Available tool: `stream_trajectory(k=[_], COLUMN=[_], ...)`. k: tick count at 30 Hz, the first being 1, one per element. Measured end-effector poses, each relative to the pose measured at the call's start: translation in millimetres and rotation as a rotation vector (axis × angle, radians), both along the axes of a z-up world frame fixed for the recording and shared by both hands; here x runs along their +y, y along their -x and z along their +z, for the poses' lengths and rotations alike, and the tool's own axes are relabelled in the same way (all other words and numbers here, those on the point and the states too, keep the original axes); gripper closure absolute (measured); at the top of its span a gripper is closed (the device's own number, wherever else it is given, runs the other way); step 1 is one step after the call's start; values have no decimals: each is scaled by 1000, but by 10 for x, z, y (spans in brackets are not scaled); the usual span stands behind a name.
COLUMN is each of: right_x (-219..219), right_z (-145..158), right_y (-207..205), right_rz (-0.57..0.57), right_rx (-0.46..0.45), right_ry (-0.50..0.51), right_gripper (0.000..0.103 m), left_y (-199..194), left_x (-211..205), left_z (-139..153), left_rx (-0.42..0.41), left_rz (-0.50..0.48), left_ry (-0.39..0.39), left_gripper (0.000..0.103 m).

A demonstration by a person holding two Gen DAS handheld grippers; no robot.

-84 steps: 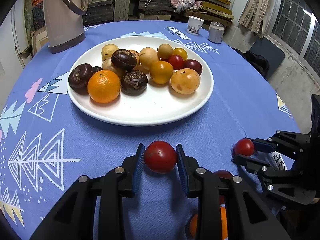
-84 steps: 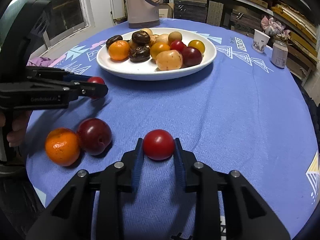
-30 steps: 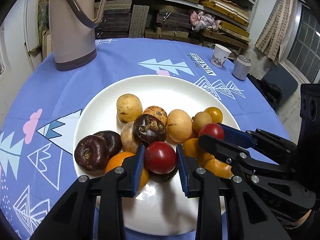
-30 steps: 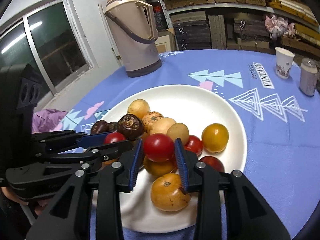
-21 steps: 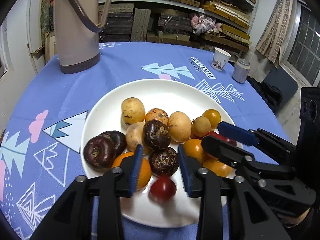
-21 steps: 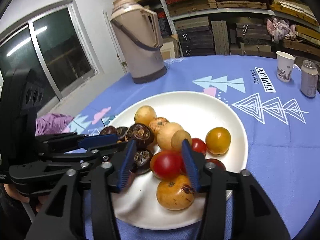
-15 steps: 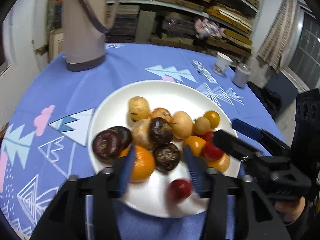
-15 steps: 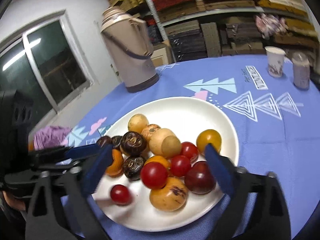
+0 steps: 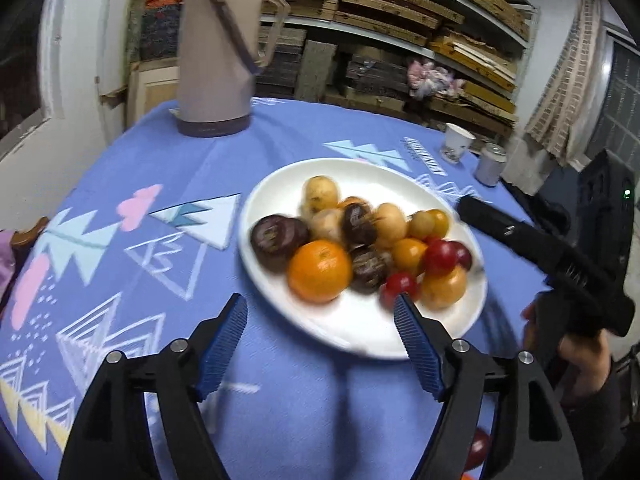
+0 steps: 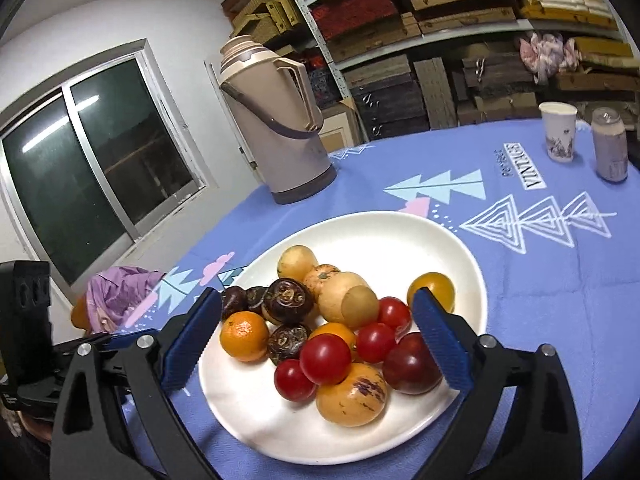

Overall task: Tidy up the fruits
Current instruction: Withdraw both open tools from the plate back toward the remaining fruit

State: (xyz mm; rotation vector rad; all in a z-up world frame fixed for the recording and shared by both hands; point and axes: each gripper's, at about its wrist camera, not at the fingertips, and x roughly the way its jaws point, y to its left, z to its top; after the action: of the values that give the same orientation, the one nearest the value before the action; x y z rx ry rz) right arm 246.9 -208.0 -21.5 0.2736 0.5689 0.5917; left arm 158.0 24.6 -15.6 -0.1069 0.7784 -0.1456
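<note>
Left wrist view smears with motion: the plate's near rim (image 9: 360, 350) and its fruit pile (image 9: 360, 248) lose their edges. A dark red fruit (image 9: 478, 450) peeks from behind the finger, mostly hidden. In the right view, the left gripper (image 10: 100, 342) sits half covered.

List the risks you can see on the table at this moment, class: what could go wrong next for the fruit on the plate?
1. The fruit sits heaped on the white plate; the top red tomato rests on others, so a nudge may roll it off.
2. The open right gripper hangs just over the pile and could knock it.
3. Motion blur in the left wrist view suggests quick movement of the left gripper near the plate's rim.
</note>
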Motion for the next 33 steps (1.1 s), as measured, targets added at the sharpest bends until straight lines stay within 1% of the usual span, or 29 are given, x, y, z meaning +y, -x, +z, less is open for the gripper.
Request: stream_trajectory(k=[1, 3, 6, 9, 12, 15, 17, 19, 21, 25, 28, 33], right_x=[-16, -70, -142, -129, -92, -23, 1, 9, -10, -26, -30, 32], right_z=[8, 53, 162, 190, 157, 59, -20, -90, -137, -211, -277, -341], right_y=[32, 122, 419, 753, 1020, 1281, 1386, 1467, 1559, 1666, 1678, 1641], right_rz=[-3, -6, 9, 61, 106, 149, 158, 152, 154, 142, 130, 97], right_rx=[4, 19, -2, 4, 20, 26, 42, 57, 70, 73, 100, 124], right_ry=[2, -15, -6, 74, 120, 181, 213, 230, 222, 241, 231, 267], right_gripper=[9, 9, 6, 5, 5, 5, 5, 5, 5, 5, 5, 5], left_y=[28, 112, 232, 298, 361, 443, 497, 555, 605, 662, 690, 727], left_x=[40, 111, 162, 160, 123, 68, 42, 18, -14, -69, -90, -108], left_z=[-15, -26, -41, -94, -119, -112, -110, -110, -125, -162, -193, -239], left_rx=[11, 24, 27, 52, 56, 50, 47, 47, 51, 66, 78, 96], left_rz=[14, 7, 4, -14, -30, -50, -63, -71, -81, -95, -103, -105], left_ry=[0, 12, 0, 5, 0, -8, -12, -17, -21, -32, -31, -44], left_gripper=[26, 26, 26, 25, 25, 25, 24, 23, 23, 23, 23, 23])
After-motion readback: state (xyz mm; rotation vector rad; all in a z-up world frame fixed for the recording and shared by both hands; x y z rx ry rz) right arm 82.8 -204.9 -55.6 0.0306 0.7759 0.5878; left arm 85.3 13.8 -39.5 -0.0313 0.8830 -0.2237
